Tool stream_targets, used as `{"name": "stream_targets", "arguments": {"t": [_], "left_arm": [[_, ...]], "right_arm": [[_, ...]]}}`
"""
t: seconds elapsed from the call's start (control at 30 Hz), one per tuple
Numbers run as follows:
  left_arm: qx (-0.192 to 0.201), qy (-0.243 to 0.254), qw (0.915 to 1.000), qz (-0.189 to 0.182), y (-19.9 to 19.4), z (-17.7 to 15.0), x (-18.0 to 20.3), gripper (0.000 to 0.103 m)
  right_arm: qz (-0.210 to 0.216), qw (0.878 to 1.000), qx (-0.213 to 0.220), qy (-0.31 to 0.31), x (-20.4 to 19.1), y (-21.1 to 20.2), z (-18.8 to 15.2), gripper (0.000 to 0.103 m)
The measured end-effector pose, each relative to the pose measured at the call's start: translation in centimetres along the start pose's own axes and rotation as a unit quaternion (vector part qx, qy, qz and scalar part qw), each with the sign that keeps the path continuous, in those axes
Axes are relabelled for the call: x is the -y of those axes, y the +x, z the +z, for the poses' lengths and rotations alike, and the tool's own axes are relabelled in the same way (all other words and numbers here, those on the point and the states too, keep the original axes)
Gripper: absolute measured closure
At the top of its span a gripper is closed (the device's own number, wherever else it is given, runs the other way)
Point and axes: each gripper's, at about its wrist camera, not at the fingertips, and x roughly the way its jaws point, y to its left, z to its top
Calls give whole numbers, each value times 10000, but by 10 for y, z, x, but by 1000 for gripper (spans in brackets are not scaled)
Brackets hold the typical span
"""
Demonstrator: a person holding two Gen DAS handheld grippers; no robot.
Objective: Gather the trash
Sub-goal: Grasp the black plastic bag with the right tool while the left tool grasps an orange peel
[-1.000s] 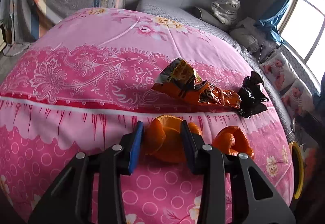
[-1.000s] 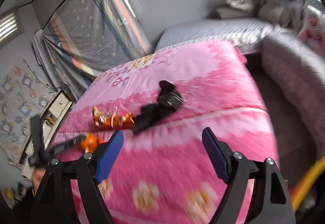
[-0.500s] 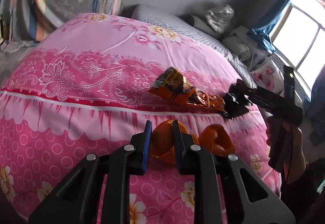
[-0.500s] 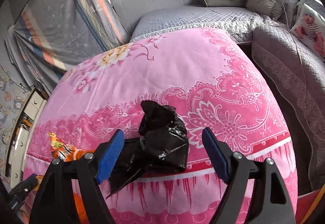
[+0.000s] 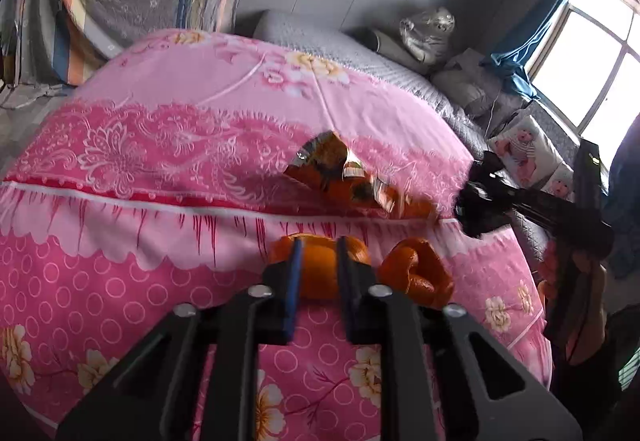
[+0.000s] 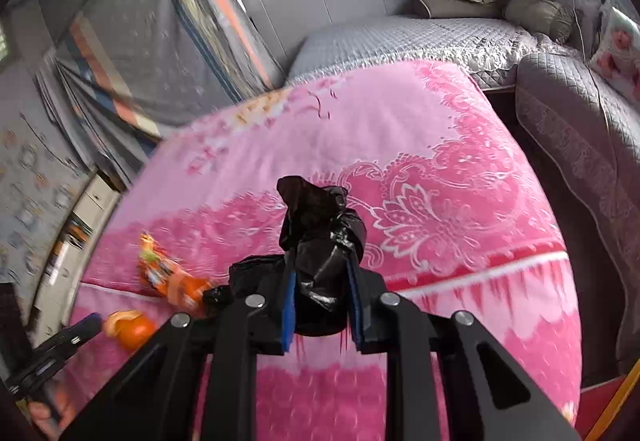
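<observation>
On the pink flowered blanket (image 5: 168, 233), near its front edge, an orange peel (image 5: 318, 267) sits between the blue pads of the left gripper (image 5: 318, 273), whose jaws pinch it from both sides. A second peel (image 5: 418, 273) lies just beside it, and an orange wrapper (image 5: 340, 177) lies behind. The right gripper (image 6: 322, 293) has its jaws pressed on a crumpled black bag (image 6: 320, 237), which stands up between them; it reaches in low from the blanket's right side.

Counted on the pink blanket (image 5: 168, 145): two orange peels (image 5: 320, 273) (image 5: 418, 275), one orange snack wrapper (image 5: 344, 181), one crumpled black bag (image 6: 320, 237). Two claws (image 5: 318, 273) (image 6: 322, 305) are seen.
</observation>
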Motion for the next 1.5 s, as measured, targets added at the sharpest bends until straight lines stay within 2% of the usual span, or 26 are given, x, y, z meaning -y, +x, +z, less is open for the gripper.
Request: {"name": "stream_targets", "arguments": {"t": [0.1, 0.3, 0.47, 0.5, 0.53, 0.6, 0.77, 0.83, 0.97, 1.07, 1.13, 1.23, 1.37, 1.5], "left_arm": [[103, 34, 9999, -55, -7, -1, 2, 99], [418, 180, 9986, -251, -41, -6, 9, 99], [190, 369, 9991, -100, -37, -10, 12, 97], [80, 381, 9992, -117, -32, -10, 12, 89], [-11, 427, 9990, -140, -27, -11, 14, 71], [55, 621, 9980, -46, -23, -13, 21, 46], [-90, 962, 9953, 70, -5, -14, 34, 45], [-199, 1034, 9943, 186, 6, -13, 35, 40], [-450, 1073, 9921, 465, 34, -9, 28, 38], [-583, 843, 9936, 483, 43, -6, 19, 46], [-483, 772, 9947, 479, 39, -6, 16, 54], [-360, 716, 9957, 467, 28, -8, 15, 59], [-98, 651, 9972, 362, 1, -9, 20, 60], [435, 882, 9948, 262, -45, -9, 51, 60]], "right_arm": [[303, 9995, 94, 95, 5, -28, -8, 83], [609, 9980, 180, 19, 12, -80, -37, 83], [839, 9962, 218, -94, 10, -111, -60, 83], [871, 9959, 237, -109, 10, -115, -64, 83], [897, 9956, 258, -124, 9, -120, -68, 83], [929, 9952, 281, -138, 7, -127, -75, 83], [904, 9953, 285, -195, 5, -133, -83, 83], [898, 9954, 282, -186, 5, -134, -85, 83], [880, 9954, 302, -231, 2, -134, -88, 83], [860, 9953, 331, -294, -3, -136, -89, 83], [886, 9950, 346, -306, -5, -138, -90, 83], [947, 9943, 363, -317, -8, -142, -92, 83], [1113, 9927, 368, -273, -8, -148, -94, 83], [1198, 9914, 469, -222, -6, -163, -99, 83]]}}
